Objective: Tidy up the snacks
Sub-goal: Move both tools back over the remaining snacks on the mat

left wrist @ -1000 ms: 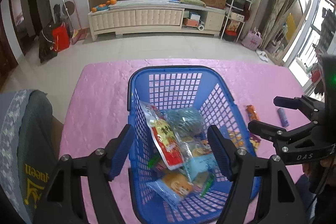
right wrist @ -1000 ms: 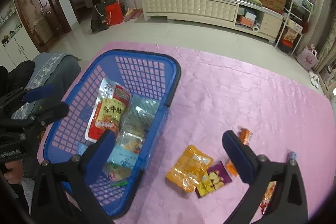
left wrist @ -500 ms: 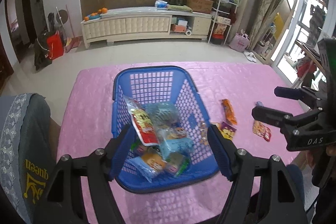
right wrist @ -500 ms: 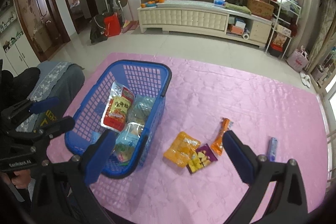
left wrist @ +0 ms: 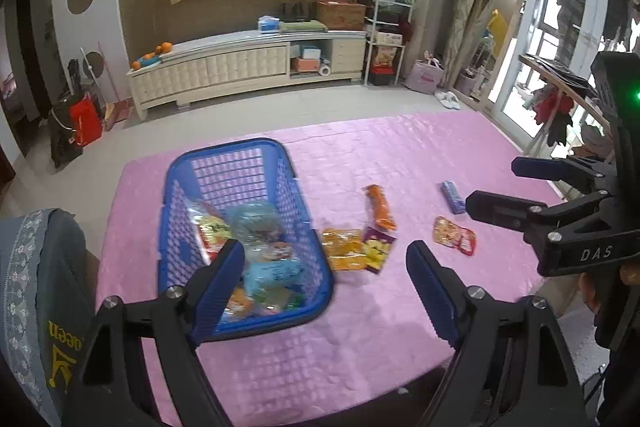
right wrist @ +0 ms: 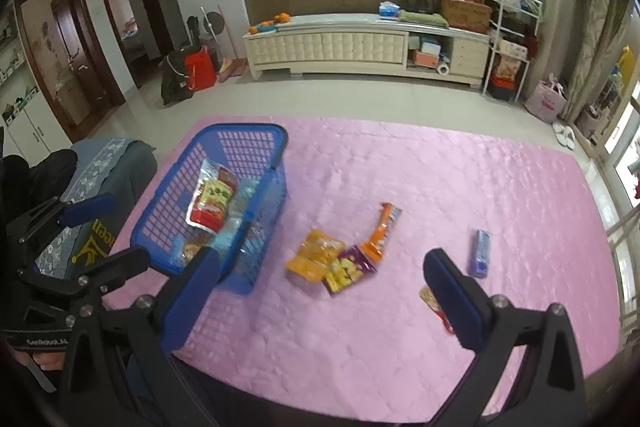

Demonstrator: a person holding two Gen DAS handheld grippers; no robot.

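Nearest, in its own view: left gripper (left wrist: 326, 255), jaws wide apart, just been opening, nothing between the pads. Held above the cloth, pointing down at the basket's near right corner.

Right gripper (right wrist: 323, 259) likewise spread wide and empty, raised over the near edge of the pink cloth (right wrist: 440, 179).

Just past the right gripper's fingers, five loose snacks, all flat on the cloth to the right of the basket:
- one red packet (left wrist: 456, 239), closest in, partly hidden behind the right finger in the right view;
- one yellow pouch (right wrist: 316, 255), near the basket's side wall;
- one purple packet (right wrist: 350, 269), touching the pouch, overlapping its edge;
- one orange stick (right wrist: 382, 227), its lower end at the purple packet, long axis running away from the near edge, leaning a little right;
- one blue pack (right wrist: 480, 253), well apart on the far right, long axis also near to far.

Further left, one blue basket (right wrist: 240, 129), long axis front to back, holding several packets; exact count not readable, one red bag propped against its wall.

Judged from this: loose snacks straight ahead of and below the right gripper, so right hand nearer; left hand nearer the basket. Five still to go in, toward the left.
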